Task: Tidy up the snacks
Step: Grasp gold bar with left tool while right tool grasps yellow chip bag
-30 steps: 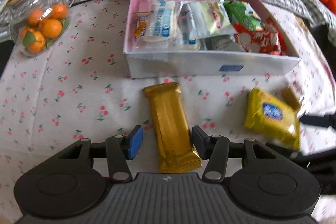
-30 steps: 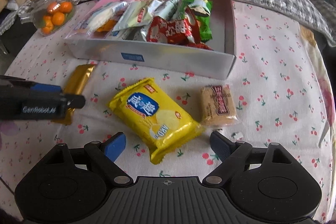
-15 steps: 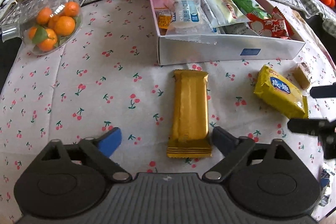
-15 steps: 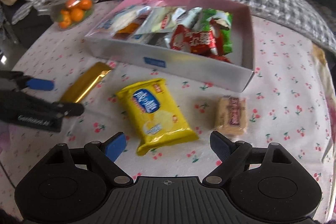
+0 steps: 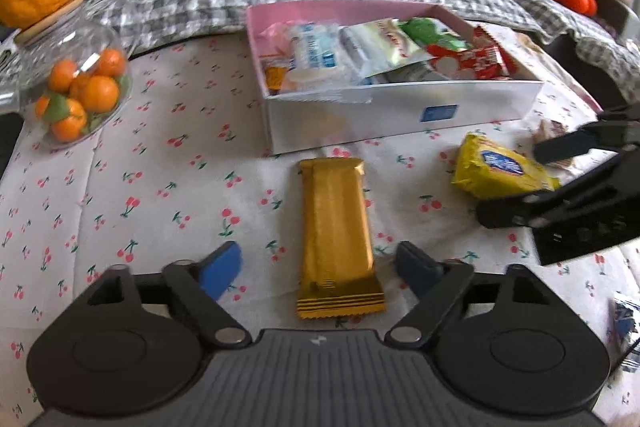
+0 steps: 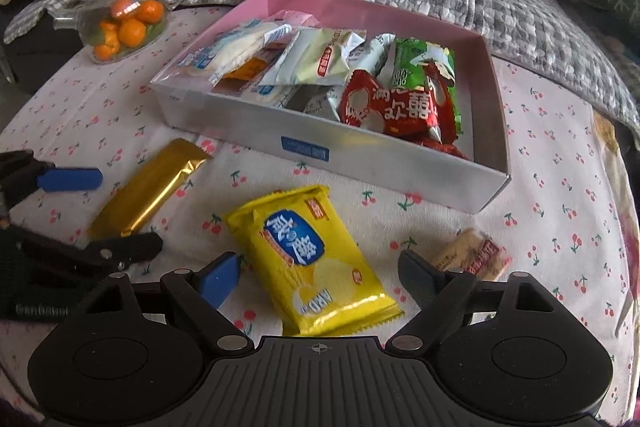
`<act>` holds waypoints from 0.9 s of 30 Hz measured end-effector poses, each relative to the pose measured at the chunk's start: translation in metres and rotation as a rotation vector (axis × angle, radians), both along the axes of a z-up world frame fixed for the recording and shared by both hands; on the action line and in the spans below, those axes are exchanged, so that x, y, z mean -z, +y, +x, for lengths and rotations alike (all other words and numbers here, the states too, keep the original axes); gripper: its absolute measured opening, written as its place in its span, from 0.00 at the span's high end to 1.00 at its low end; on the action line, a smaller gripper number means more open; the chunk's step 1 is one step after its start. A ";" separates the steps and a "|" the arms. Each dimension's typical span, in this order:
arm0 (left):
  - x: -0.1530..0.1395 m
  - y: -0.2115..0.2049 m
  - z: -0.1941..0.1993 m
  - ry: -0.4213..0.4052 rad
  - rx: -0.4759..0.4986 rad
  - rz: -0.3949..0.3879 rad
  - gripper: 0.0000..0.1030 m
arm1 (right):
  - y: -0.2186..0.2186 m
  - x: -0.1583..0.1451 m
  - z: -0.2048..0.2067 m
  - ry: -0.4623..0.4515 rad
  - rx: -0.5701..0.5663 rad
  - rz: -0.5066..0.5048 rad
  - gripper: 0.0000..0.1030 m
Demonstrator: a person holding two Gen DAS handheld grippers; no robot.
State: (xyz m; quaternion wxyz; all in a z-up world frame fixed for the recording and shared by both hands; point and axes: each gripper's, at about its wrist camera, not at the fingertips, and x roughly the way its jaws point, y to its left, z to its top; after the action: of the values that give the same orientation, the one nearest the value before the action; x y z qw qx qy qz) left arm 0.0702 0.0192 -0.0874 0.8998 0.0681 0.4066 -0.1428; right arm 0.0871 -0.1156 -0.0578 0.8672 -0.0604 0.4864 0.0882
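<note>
Left tool [image 5: 318,267] widened around gold bar [image 5: 336,231], now closing, untouching, right tool [image 6: 318,277] released.

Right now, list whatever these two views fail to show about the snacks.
- Bottom layer of the box: both views, buried under the upper packets.
- Small brown snack: right wrist view, partly behind the right hand-held gripper finger; left wrist view, blurred behind that gripper.
- Blue-and-white packet: left wrist view, cut off by the right edge.
- Gold bar label: unreadable in both views.
</note>
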 end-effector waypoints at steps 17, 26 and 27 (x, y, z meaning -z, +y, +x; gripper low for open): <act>-0.007 -0.013 0.002 0.054 -0.017 0.007 0.72 | 0.000 -0.006 0.003 0.107 0.081 0.078 0.52; -0.016 -0.004 0.004 0.157 -0.085 -0.077 0.75 | -0.030 -0.018 0.002 0.180 0.204 0.270 0.54; -0.017 -0.003 0.004 0.162 -0.089 -0.088 0.75 | -0.033 -0.019 0.002 0.182 0.214 0.284 0.54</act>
State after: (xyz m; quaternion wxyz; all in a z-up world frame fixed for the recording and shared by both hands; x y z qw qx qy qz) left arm 0.0747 0.0166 -0.0704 0.8715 -0.0016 0.4741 -0.1255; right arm 0.0889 -0.1489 -0.0391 0.8239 0.1229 0.5490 0.0683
